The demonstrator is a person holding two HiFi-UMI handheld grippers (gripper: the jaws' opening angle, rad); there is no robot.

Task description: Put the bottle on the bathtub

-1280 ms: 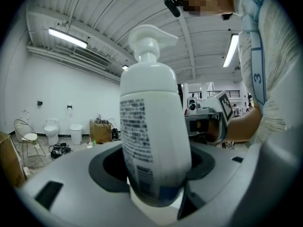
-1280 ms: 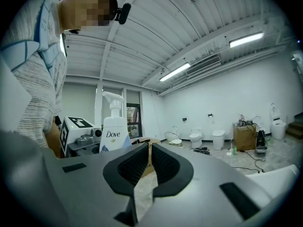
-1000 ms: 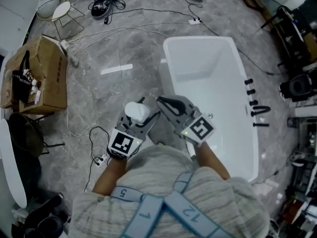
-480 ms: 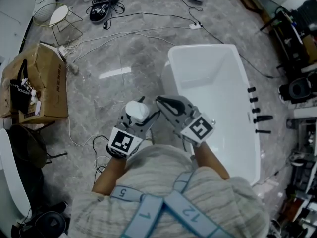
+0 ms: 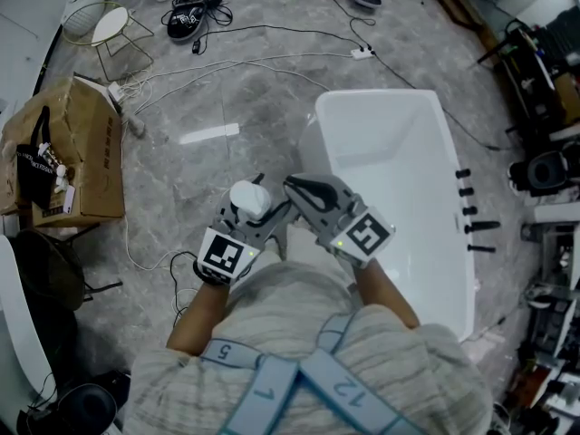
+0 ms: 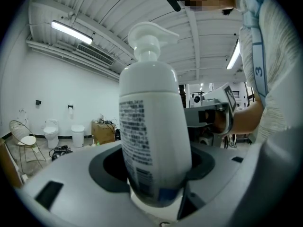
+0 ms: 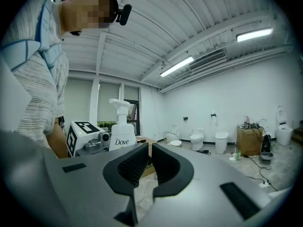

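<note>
— What lies furthest left?
— A cardboard box [image 5: 77, 152] on the grey marble floor [image 5: 254, 89]; a wire stool [image 5: 113, 30] stands beyond it.

— And the left gripper [image 5: 256, 214]?
— Its jaws are clamped on the lower body of a white Dove pump bottle [image 6: 154, 141]; the bottle stands upright between them, pump head on top.

— Where is the bottle, then?
— In the air over the floor, near the bathtub's [image 5: 331, 120] left wall and towards its near end; it is not touching the tub.

— The right gripper [image 7: 147, 162]?
— Just beside the left one, towards the tub; its ribbed pads are drawn together with only a sliver between them, and nothing is in them.

— Further right?
— The white tub's basin lies open; a row of black fittings [image 5: 471, 211] sits along its far right rim.
</note>
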